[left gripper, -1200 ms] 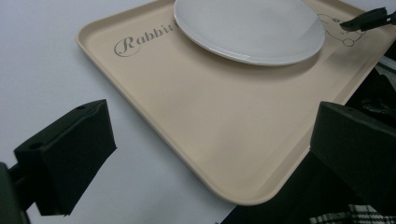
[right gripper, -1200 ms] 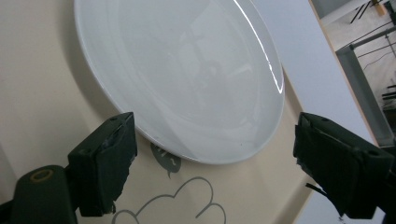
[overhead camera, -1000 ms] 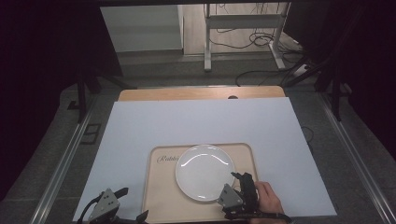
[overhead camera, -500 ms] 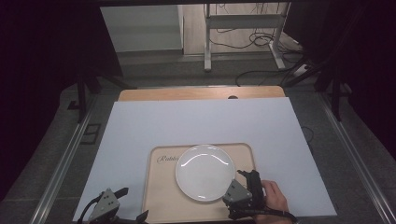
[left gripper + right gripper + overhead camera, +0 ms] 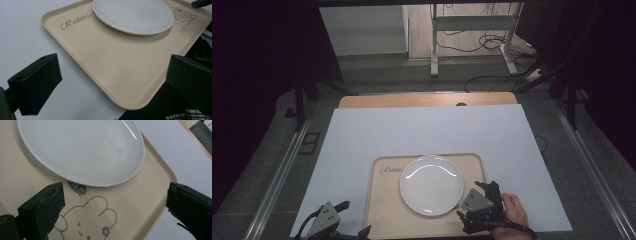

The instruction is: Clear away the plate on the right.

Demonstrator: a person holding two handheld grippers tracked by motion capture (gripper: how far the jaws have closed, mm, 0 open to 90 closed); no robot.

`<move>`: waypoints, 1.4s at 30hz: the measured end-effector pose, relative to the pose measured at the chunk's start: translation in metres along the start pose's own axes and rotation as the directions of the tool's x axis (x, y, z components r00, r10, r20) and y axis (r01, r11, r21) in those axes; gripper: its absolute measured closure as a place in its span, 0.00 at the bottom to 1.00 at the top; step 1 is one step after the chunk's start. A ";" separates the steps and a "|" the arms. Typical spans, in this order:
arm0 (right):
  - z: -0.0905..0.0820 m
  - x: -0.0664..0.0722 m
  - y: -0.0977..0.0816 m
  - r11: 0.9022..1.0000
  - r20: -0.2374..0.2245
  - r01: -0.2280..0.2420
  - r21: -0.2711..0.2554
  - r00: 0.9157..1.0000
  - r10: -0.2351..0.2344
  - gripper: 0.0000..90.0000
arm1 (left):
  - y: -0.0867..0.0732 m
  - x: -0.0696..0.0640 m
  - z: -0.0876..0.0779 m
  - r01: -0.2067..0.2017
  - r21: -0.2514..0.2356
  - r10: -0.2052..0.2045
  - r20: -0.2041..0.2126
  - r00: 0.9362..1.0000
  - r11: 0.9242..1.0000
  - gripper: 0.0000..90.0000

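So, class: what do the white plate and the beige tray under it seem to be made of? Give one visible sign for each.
Plate: probably glazed ceramic or porcelain; its glossy white surface shows sharp light reflections. Melamine can't be ruled out.
Tray: likely moulded plastic; matte beige, with rounded corners, a raised rim and printed lettering and cartoon.

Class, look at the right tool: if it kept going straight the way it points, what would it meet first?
Probably the white plate on the tray: the right tool stands open, aimed at its near rim, though depth is hard to judge.
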State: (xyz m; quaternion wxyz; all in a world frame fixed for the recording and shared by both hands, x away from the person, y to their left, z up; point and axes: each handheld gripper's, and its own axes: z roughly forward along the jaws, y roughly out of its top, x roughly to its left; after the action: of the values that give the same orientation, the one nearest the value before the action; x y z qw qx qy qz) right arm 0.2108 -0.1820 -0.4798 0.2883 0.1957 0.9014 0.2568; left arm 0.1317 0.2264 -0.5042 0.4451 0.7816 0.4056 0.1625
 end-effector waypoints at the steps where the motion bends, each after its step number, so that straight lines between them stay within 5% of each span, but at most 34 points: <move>1: 0.000 0.000 0.000 1.000 0.000 0.000 0.000 1.000 0.000 0.02 | 0.000 0.000 0.000 0.000 0.000 0.000 0.000 1.000 1.000 0.00; 18: -0.010 -0.018 -0.018 0.993 0.015 -0.119 -0.016 0.993 0.119 0.00 | 0.000 0.000 0.000 -0.001 0.001 0.001 0.001 1.000 1.000 0.00; 42: -0.023 -0.033 -0.040 0.977 0.040 -0.212 -0.036 0.976 0.214 0.00 | 0.000 0.000 0.000 -0.001 0.000 0.001 0.002 1.000 1.000 0.00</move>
State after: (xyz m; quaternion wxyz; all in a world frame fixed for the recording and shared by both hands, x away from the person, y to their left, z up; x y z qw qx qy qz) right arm 0.2128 -0.2384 -0.4727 0.2820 0.2922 0.8645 0.2961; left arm 0.1320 0.2264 -0.5041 0.4454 0.7821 0.4047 0.1620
